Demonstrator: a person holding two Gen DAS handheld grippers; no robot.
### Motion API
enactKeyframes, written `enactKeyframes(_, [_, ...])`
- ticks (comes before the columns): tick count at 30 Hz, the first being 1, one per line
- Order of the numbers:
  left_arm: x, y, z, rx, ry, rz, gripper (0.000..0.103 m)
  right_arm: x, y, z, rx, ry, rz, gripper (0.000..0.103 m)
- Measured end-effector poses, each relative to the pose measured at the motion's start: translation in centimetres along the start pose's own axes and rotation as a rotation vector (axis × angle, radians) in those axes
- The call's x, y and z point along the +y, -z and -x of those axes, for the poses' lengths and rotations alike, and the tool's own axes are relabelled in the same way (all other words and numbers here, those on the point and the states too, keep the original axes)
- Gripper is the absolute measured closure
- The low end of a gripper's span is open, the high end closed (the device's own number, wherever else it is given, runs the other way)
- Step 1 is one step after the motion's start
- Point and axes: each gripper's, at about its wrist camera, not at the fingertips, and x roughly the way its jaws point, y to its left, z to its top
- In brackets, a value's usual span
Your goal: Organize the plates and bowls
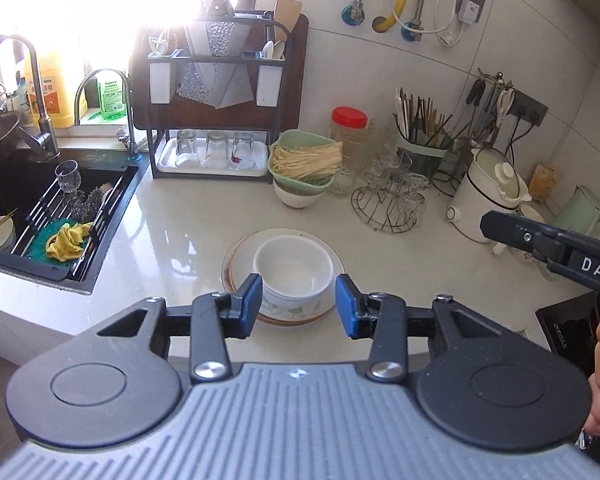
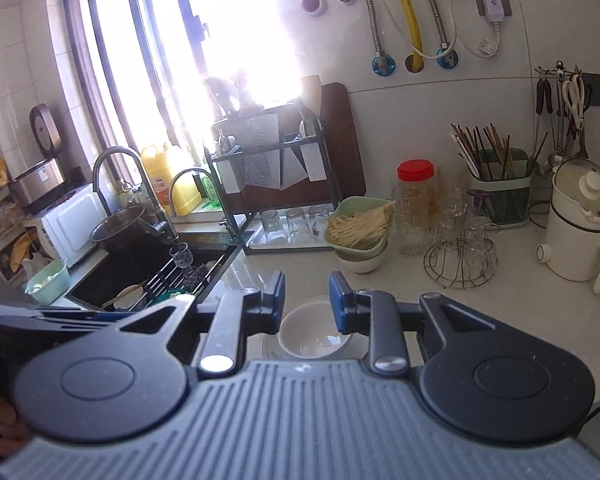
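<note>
The white bowl [image 1: 294, 276] is sitting inside a stack of plates [image 1: 236, 258] on the pale bench [image 1: 172, 240], close to the front edge, with the sink [image 1: 16, 196] off to one side and a wire glass rack [image 1: 384, 208] behind it. The left gripper [image 1: 297, 306] is hovering right in front of that bowl, blue fingers [image 1: 249, 300] spread wide to either side of it and holding nothing. The right gripper [image 2: 305, 304] is hanging above the same stack, its fingers [image 2: 338, 304] parted a little less, also empty, with the bowl showing below the gap.

Handling, as it looks from here: this is glazed ceramic, so stiff, fairly heavy for its size, slick under the pads and quick to chip if it is knocked against the plates. The wall of the bowl is probably the spot to pinch, one finger inside and one outside at the rim. The plates underneath are lying flat with little edge to catch, so lifting the bowl clear first seems the safer order. A second bowl [image 1: 298, 196] is standing further back under a green basket of noodles [image 1: 304, 160].
</note>
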Motion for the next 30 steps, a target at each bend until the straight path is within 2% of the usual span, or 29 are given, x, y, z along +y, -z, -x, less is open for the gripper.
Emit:
enactKeyframes(9, [0.5, 1.1, -0.6, -0.005, -0.011, -0.017, 0.053, -0.1, 2.1, 0.1, 0.033, 0.051, -0.020, 0.075])
enactKeyframes(16, [1.0, 2.1, -0.5, 0.022, -0.015, -0.040, 0.052, 0.2, 4.5, 0.0, 0.062, 0.068, -0.057, 0.075])
enactKeyframes(23, [2.7, 4.3, -0.1, 0.069, -0.031, -0.006, 0.049, 0.6, 6.0, 0.1, 0.128, 0.084, -0.058, 0.074])
enactKeyframes(24, [3.0, 4.6, -0.1, 0.075, -0.037, 0.005, 0.047, 0.7, 6.1, 0.1, 0.135, 0.088, -0.055, 0.072])
enactKeyframes(26, [3.5, 5.0, -0.1, 0.086, -0.046, 0.026, 0.040, 0.9, 6.5, 0.2, 0.141, 0.099, -0.053, 0.055])
enactKeyframes(28, [3.9, 5.2, 0.0, 0.091, -0.053, 0.043, 0.019, 1.0, 6.7, 0.2, 0.143, 0.101, -0.044, 0.046])
enactKeyframes(30, [4.1, 5.4, 0.2, 0.089, -0.067, 0.045, 0.010, 1.0, 6.7, -0.1, 0.151, 0.108, -0.048, 0.033])
